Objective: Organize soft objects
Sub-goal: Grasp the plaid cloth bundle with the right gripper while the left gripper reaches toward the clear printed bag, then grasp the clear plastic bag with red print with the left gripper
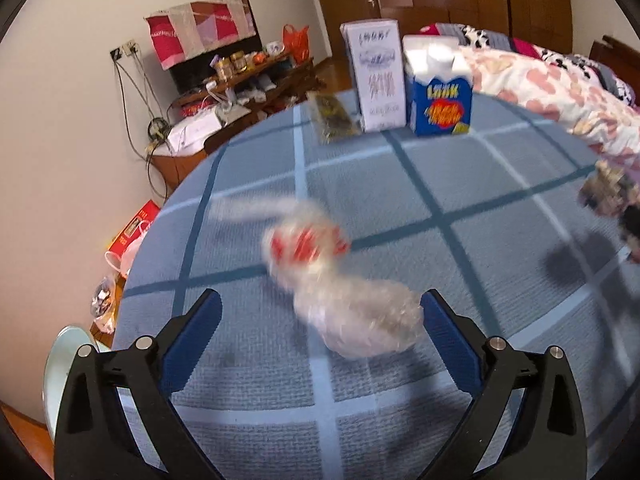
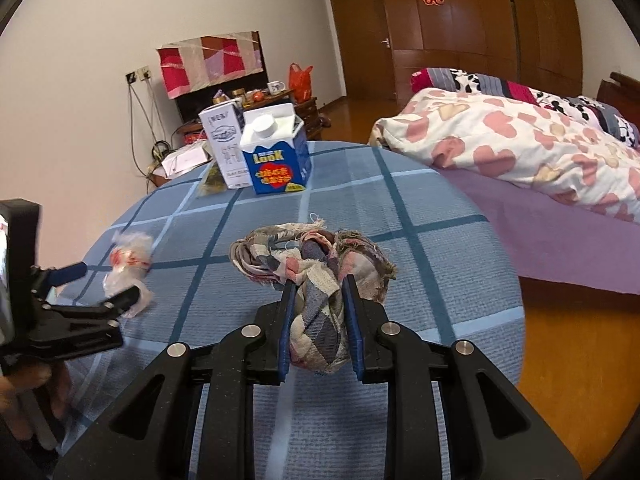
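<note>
Clamping frayed plaid cloth wad (image 2: pixel 316 280) | crinkly clear plastic bag (image 1: pixel 352 304) | ribbed blue checked tablecloth (image 1: pixel 400 200)

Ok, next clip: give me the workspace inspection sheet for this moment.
Surface: round table under blue checked cloth.
Job's things: bundled plaid rag in right gripper; clear plastic bag, red print, lying on cloth.
Clutter: blue carton, white box, small packet at far edge.
Grippers: left gripper open around the bag; right gripper shut on rag.
Cables: wires hanging from wall socket.
Surroundings: bed, wooden wardrobe, cluttered shelf.
</note>
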A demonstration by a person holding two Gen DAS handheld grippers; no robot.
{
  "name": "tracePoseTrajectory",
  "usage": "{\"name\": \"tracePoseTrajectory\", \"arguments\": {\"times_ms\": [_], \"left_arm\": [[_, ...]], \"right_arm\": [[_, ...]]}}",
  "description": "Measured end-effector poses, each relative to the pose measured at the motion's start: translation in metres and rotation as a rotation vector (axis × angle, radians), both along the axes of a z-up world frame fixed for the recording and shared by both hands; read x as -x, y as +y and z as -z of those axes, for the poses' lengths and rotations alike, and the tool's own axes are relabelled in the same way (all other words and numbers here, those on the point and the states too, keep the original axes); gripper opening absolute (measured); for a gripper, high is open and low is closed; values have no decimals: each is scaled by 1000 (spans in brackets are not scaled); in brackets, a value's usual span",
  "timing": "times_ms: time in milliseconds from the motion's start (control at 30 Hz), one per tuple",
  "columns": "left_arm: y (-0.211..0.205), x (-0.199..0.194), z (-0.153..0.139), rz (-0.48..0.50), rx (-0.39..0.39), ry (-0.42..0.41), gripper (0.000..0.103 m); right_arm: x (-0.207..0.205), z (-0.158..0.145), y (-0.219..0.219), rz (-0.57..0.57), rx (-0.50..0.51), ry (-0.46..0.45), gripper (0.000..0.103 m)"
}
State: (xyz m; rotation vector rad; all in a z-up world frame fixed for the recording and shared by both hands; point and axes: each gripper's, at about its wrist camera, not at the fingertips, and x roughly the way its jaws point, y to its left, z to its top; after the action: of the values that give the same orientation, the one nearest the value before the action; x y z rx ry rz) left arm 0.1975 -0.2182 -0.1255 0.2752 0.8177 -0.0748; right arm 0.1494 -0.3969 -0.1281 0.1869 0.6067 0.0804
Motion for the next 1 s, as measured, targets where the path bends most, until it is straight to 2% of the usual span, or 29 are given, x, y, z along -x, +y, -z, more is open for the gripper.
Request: {"name": "tracePoseTrajectory", "arguments": {"times_ms": [167,233,267,367,433,533,633,867,1000], "left_arm": [[20,10,-3,21,10,-2,95],[29,12,-1,26,16,13,84],[36,12,-1,24,32,21,81],[48,10,1,33,73,30,67],[52,8,2,58,107,53,33],[55,8,3,90,135,68,10],[60,10,0,109,152,59,4],[80,28,-17,123,158,9,2],[93,43,-22,135,134,-3,2]], "right_arm": [[2,-1,15,-39,7,-10,24],[3,-2,20,-50,9,-13,24],[3,-2,23,-57,12,-14,24],[2,-3,31,-69,23,-14,25],[1,-4,37,-75,31,-11,25],[0,-4,43,-81,35,-8,25],[0,-3,50,-89,42,-5,25],[-3,1,62,-107,52,10,25],[-2,2,66,-115,58,12,25]]}}
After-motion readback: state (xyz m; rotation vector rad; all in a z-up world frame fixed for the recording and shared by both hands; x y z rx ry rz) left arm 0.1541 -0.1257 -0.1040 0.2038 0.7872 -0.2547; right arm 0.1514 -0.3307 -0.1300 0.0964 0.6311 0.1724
